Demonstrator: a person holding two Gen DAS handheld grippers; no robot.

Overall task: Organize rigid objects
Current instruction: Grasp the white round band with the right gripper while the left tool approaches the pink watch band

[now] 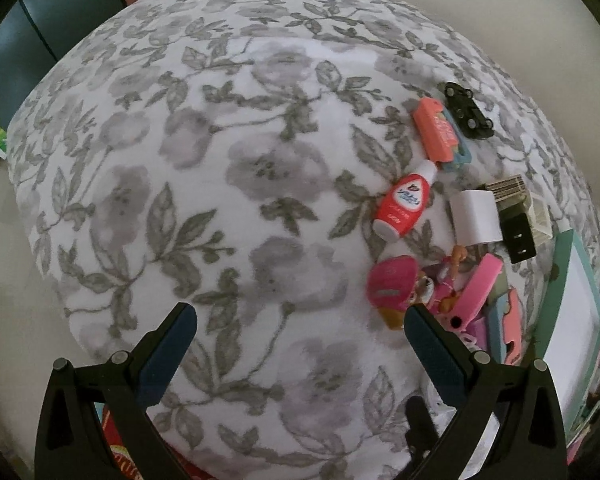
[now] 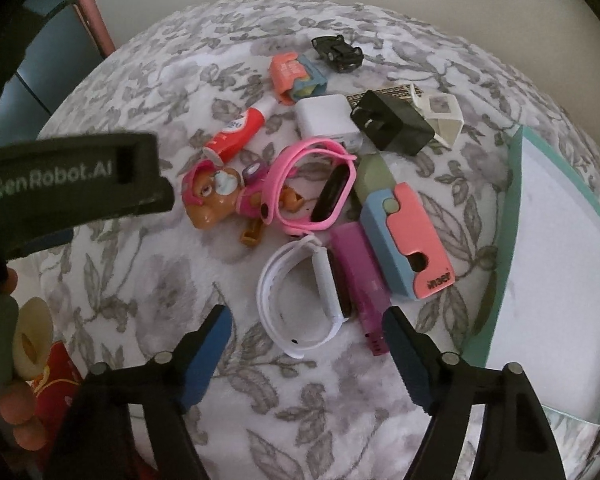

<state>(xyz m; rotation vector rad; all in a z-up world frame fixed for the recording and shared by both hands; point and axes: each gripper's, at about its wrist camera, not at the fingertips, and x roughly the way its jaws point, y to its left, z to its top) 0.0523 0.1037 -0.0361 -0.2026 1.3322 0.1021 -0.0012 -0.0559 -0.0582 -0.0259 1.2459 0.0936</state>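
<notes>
Two watches (image 2: pixel 300 304), two chargers (image 2: pixel 328 124), one toy car (image 2: pixel 338 53).

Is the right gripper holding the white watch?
No. The right gripper stands open around the white watch, its pads clear of the band.

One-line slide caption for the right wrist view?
Open right tool poised over a white watch band amid toys, chargers and cases on a floral blanket.
</notes>
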